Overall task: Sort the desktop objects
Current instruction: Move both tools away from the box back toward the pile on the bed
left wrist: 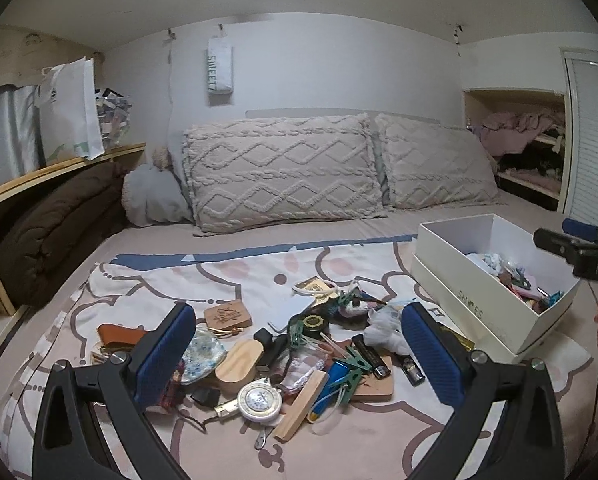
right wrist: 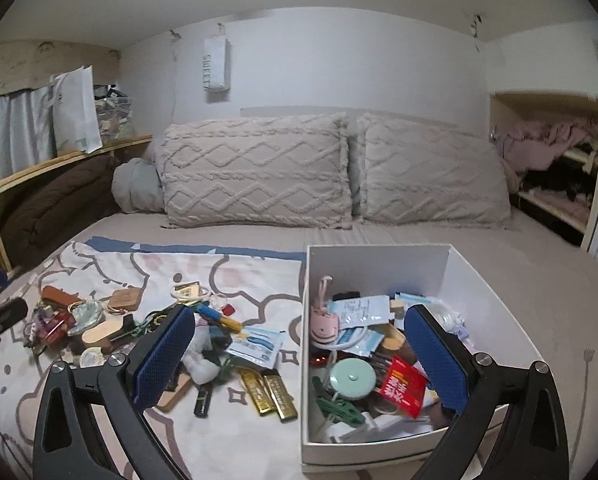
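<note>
A pile of small objects (left wrist: 299, 356) lies on a patterned cloth on the bed: a round tape measure (left wrist: 257, 397), a wooden block (left wrist: 301, 404), green clips, lighters. My left gripper (left wrist: 299, 354) is open and empty above the pile. A white shoe box (left wrist: 495, 280) holding several sorted items stands to the right. My right gripper (right wrist: 299, 356) is open and empty over the box's (right wrist: 379, 260) left wall, above a mint round case (right wrist: 353, 378) and a red packet (right wrist: 403, 386). The pile also shows in the right wrist view (right wrist: 139, 336), with gold bars (right wrist: 269, 394).
Two knitted pillows (left wrist: 283, 168) lean on the wall at the bed's head. A wooden shelf (left wrist: 59, 168) with a brown quilt runs along the left. An open closet (left wrist: 531, 148) with clothes is at the back right.
</note>
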Action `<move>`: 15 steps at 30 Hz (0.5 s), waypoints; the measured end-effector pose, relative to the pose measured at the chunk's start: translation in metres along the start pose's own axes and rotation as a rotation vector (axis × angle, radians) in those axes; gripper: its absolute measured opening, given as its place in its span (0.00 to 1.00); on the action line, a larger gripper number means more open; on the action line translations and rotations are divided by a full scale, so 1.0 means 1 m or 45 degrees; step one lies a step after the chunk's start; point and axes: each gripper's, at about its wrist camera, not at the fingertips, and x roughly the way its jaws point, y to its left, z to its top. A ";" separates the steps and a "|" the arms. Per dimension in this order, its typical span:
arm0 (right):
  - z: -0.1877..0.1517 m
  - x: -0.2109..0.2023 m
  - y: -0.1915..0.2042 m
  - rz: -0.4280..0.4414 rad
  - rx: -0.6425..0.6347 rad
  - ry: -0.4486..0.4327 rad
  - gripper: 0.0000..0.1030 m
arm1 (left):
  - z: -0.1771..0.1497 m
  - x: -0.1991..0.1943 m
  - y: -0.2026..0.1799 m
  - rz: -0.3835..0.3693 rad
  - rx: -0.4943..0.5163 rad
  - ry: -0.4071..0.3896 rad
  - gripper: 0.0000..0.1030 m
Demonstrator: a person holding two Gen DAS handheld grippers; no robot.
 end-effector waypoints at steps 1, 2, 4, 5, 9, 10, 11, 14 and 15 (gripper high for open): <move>0.000 -0.001 0.004 0.003 -0.007 0.000 1.00 | -0.001 -0.002 0.002 0.004 -0.008 -0.005 1.00; 0.000 -0.001 0.009 0.016 -0.009 0.005 1.00 | -0.001 -0.003 0.004 0.008 -0.013 -0.009 1.00; 0.001 -0.002 0.019 0.051 -0.011 0.002 1.00 | 0.000 -0.003 0.008 0.011 -0.030 -0.020 1.00; 0.001 -0.003 0.023 0.062 -0.016 -0.002 1.00 | 0.000 -0.004 0.010 0.009 -0.037 -0.023 1.00; 0.003 -0.008 0.042 0.118 -0.006 -0.037 1.00 | 0.001 -0.007 0.020 0.007 -0.072 -0.038 1.00; 0.004 -0.009 0.045 0.133 0.004 -0.044 1.00 | 0.001 -0.008 0.021 0.011 -0.071 -0.042 1.00; 0.004 -0.009 0.049 0.144 0.011 -0.050 1.00 | 0.001 -0.009 0.023 0.019 -0.069 -0.049 1.00; 0.004 -0.012 0.057 0.159 0.026 -0.079 1.00 | 0.002 -0.013 0.027 0.036 -0.066 -0.061 1.00; 0.004 -0.011 0.060 0.160 0.026 -0.084 1.00 | 0.001 -0.014 0.028 0.041 -0.071 -0.064 1.00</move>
